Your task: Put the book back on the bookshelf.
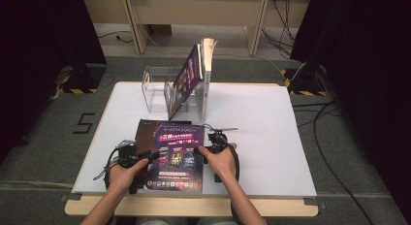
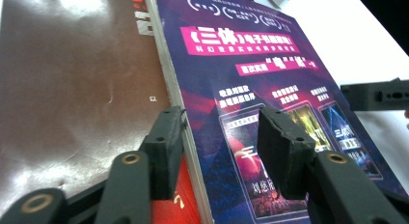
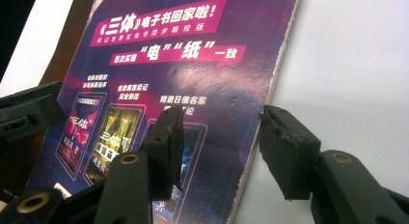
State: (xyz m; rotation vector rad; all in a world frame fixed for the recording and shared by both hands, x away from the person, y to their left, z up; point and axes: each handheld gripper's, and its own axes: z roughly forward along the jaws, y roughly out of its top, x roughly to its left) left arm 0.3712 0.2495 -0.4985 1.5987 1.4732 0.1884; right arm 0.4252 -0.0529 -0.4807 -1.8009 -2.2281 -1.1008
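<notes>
Straddling the glossy purple book [image 1: 175,158], my left gripper [image 1: 154,156] and right gripper [image 1: 199,151] gape unclenched over its opposite edges; a smooth brown book [image 1: 145,130] lies beneath it.

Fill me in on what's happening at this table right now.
A person works at a white table with a gripper in each hand. The left gripper straddles the left edge of a purple book, its jaws open. The right gripper straddles the book's right edge, jaws open too. The purple book lies on a brown book. Behind them, two more books lean in a clear rack.
</notes>
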